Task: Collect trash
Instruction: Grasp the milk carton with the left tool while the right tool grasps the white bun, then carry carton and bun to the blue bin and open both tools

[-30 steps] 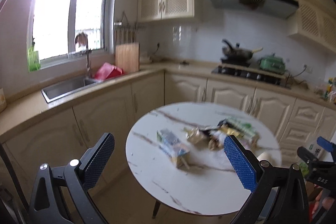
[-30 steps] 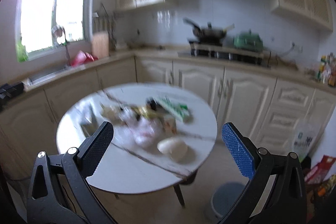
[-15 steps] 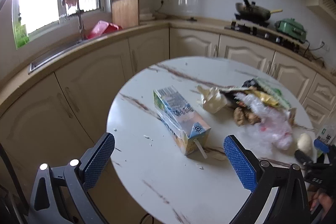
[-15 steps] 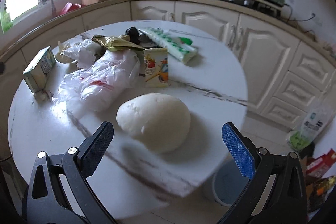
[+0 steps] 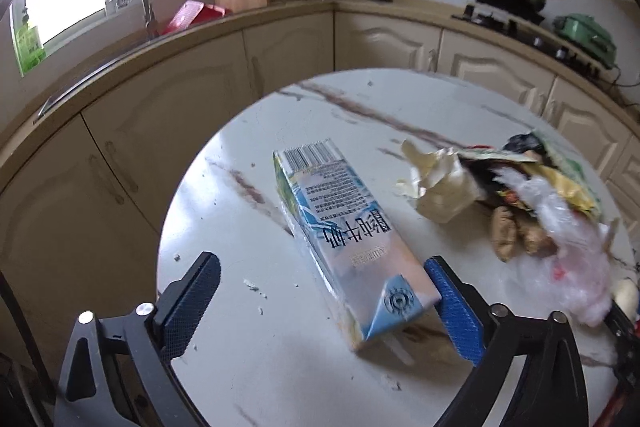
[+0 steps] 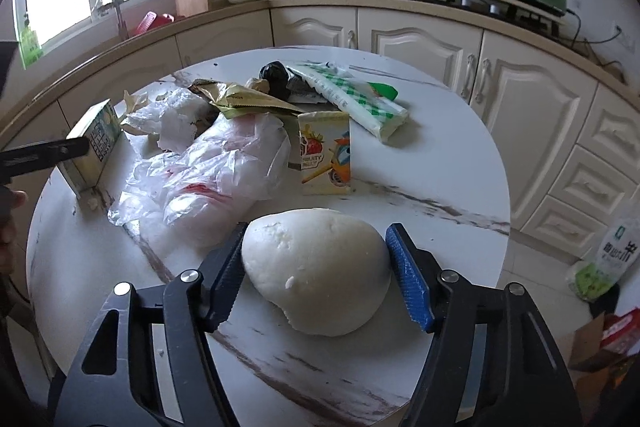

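Both grippers open: R straddles bun, table edge near.

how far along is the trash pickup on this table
Nothing looks collected yet. The right tool brackets the white bun, jaws near its sides, not clearly gripping. The left tool is open around the milk carton. The plastic bag, snack box and wrappers remain on the table.

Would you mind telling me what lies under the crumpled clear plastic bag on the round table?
The plastic bag rests on the marble table, its far end against the gold wrapper and small snack box. Red print shows through; anything beneath the folds is hidden.
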### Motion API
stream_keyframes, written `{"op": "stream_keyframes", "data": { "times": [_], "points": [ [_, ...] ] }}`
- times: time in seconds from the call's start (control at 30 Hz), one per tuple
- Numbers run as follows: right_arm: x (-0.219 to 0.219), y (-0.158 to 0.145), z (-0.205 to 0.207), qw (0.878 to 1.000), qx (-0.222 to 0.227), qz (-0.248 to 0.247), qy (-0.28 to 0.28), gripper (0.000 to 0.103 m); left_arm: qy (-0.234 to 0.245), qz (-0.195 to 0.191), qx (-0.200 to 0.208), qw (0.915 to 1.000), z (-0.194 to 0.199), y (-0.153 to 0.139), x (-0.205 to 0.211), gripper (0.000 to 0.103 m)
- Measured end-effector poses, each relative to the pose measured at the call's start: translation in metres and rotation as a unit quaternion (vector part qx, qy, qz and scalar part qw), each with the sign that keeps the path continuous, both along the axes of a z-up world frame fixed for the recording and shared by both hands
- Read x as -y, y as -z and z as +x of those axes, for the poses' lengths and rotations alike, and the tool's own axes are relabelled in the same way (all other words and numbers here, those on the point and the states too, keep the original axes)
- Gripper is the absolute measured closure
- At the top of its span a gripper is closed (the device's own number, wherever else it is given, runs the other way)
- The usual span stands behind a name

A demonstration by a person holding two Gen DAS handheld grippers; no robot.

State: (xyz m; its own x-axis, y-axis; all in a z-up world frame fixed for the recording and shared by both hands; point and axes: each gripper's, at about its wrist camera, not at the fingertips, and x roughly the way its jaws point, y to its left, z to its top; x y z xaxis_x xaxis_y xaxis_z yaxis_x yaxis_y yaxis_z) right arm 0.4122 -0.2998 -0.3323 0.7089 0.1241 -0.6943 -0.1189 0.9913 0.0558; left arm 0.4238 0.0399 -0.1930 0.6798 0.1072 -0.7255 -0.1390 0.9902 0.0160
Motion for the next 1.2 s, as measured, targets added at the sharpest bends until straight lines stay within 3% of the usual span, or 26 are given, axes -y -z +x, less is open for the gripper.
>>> {"op": "stream_keyframes", "data": {
  "times": [0.1,0.17,0.5,0.7,0.8,0.93,1.13,1.2],
  "points": [
    [-0.001,-0.001,0.0,1.0,-0.002,0.005,-0.003,0.038,-0.009,-0.002,-0.017,0.9998,0.008,0.007,-0.003,0.036],
    [-0.001,-0.001,-0.001,1.0,-0.004,0.009,-0.005,0.038,-0.009,-0.009,-0.024,0.9996,0.009,0.011,-0.006,0.066],
    [0.005,-0.012,-0.017,0.999,0.012,0.048,-0.011,0.039,0.039,-0.028,0.03,0.9984,-0.048,-0.013,-0.007,0.068],
    [0.046,-0.03,-0.047,0.995,0.041,0.088,0.01,0.039,0.119,-0.031,0.062,0.9905,-0.102,-0.043,0.048,0.068],
    [0.08,-0.041,-0.068,0.994,0.055,0.088,0.042,0.039,0.182,-0.036,0.07,0.9802,-0.124,-0.053,0.096,0.068],
    [0.136,-0.038,-0.097,0.99,0.055,0.077,0.103,0.039,0.268,-0.05,0.057,0.9603,-0.145,-0.048,0.17,0.068],
    [0.224,0.021,-0.109,0.979,-0.006,0.079,0.186,0.039,0.354,-0.056,0.003,0.9337,-0.148,-0.006,0.26,0.068],
    [0.244,0.044,-0.104,0.977,-0.021,0.08,0.197,0.039,0.367,-0.048,-0.012,0.9288,-0.145,0.008,0.28,0.068]
  ]
}}
